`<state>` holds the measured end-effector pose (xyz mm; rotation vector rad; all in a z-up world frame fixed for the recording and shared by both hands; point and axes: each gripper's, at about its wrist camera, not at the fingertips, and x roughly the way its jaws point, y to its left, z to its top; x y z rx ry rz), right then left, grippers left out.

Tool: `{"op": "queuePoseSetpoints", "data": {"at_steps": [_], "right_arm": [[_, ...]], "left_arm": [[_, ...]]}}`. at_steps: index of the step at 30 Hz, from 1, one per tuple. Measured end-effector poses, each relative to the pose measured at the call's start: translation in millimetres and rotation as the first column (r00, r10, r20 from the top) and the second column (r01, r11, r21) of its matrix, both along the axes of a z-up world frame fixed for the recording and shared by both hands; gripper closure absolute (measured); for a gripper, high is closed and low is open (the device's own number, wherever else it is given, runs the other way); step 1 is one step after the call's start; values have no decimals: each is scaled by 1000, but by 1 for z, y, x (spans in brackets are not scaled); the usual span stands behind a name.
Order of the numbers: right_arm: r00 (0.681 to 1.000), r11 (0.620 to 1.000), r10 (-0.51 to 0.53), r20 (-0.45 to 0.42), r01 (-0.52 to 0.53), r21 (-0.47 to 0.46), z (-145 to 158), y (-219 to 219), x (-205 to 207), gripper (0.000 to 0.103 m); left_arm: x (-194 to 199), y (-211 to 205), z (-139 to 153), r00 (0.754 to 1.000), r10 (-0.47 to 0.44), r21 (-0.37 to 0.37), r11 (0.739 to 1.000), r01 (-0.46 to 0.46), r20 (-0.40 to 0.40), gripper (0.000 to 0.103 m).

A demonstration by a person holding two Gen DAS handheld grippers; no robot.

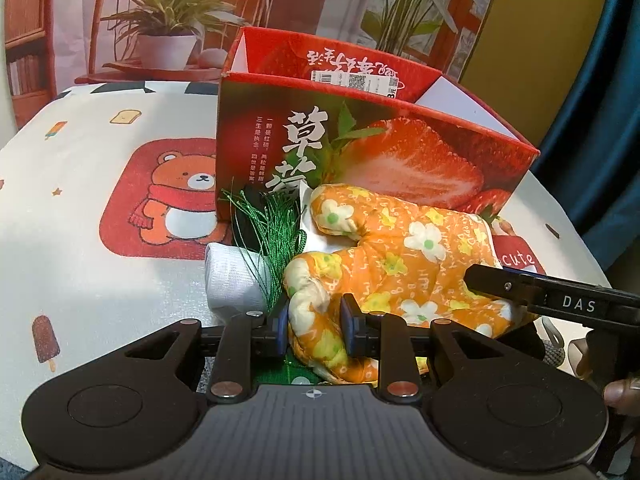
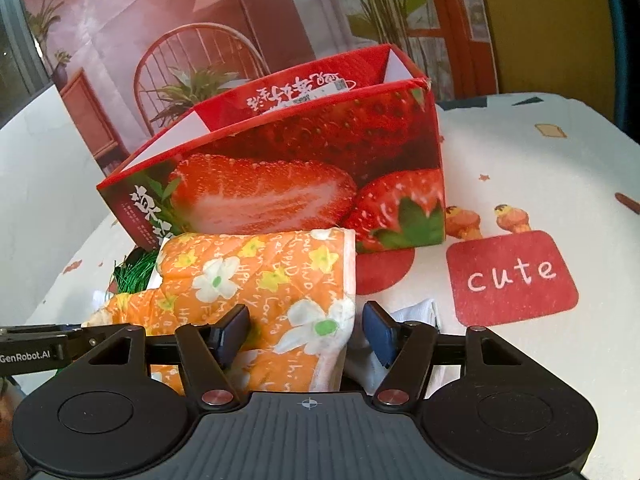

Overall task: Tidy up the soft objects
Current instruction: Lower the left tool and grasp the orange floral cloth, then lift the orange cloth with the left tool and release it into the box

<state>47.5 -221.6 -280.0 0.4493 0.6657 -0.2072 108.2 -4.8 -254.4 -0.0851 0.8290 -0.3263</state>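
Fig.: L hand-held gripper [image 1: 314,330] pinches soft, light oven mitt [image 1: 400,256] at fingertip end; R hand-held gripper [image 2: 306,330] open astride cuff, best hold.

Printed backdrop sheet [image 1: 168,20] hangs behind w/ rattan chair, potted plants, wooden shelves. White tablecloth w/ cartoon bear & red "cute" patch [image 2: 512,278] covers the table. Mustard-yellow wall [image 1: 552,20] at right – teal curtain [image 1: 600,140] beside it.

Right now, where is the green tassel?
In the left wrist view the green tassel lies on the tablecloth left of the orange floral mitt, just in front of the strawberry box, partly over a white cloth.
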Motion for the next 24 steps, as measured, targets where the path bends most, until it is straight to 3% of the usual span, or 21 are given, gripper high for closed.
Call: {"op": "queuePoseSetpoints", "data": {"at_steps": [10, 12, 15, 19, 24], "right_arm": [[1000, 996, 8, 4, -8, 89, -9, -6, 2, 39], [1000, 997, 22, 14, -23, 74, -6, -3, 1, 48], [998, 996, 52, 25, -50, -75, 6, 13, 1, 53], [994, 960, 96, 47, -80, -270, 22, 35, 1, 63], [982, 939, 166, 93, -129, -320, 34, 44, -3, 89]], "left_arm": [[0, -1, -1, 1000, -2, 9, 1000, 2, 3, 75], [0, -1, -1, 1000, -1, 8, 1000, 1, 2, 75], [0, -1, -1, 1000, -3, 9, 1000, 3, 3, 75], [0, -1, -1, 1000, -4, 7, 1000, 4, 3, 75], [0, -1, -1, 1000, -4, 8, 1000, 4, 3, 75]]}}
